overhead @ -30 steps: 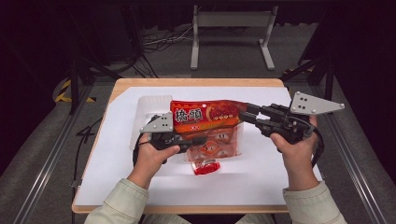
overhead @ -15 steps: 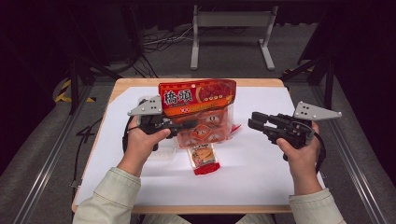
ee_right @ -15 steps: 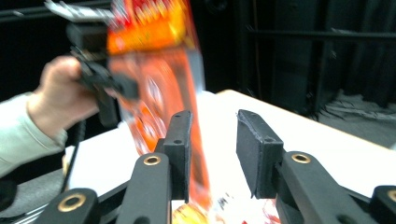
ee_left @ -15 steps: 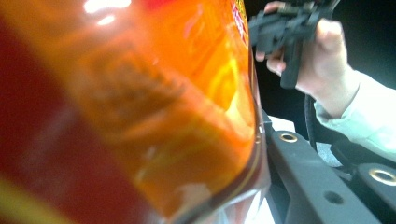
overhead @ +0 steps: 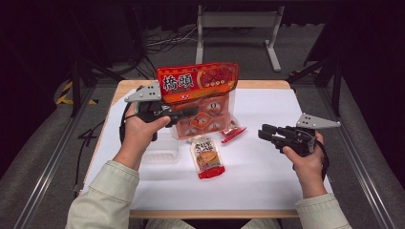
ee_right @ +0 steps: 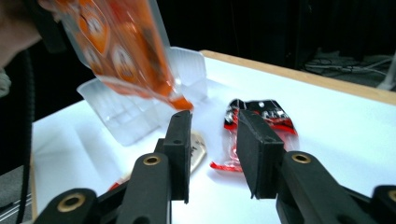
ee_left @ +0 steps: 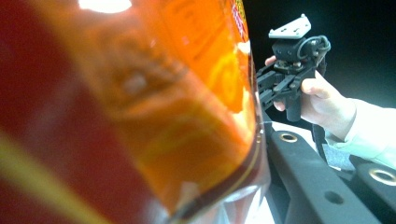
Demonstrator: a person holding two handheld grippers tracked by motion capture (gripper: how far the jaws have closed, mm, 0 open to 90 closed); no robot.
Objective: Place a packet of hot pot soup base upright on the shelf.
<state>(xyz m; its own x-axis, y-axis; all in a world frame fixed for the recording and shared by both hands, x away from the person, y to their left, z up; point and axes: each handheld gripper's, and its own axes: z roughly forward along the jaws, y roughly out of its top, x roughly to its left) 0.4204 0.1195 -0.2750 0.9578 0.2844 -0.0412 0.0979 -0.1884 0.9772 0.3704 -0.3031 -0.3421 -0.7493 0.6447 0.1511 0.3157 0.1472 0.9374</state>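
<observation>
Two sachets [overhead: 207,156] now lie on the worktop [overhead: 267,176]; left gripper [overhead: 184,112], jaws clamping the orange bag [overhead: 200,83], has lifted it upright, emptying it. Right gripper [overhead: 266,133] has released, jaws narrowly apart.

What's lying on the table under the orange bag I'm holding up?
Under the raised orange bag, held by the left gripper, lie a clear plastic tray, a small red packet and a tan sachet. The bag hides part of the tray and whatever is directly behind it.
</observation>
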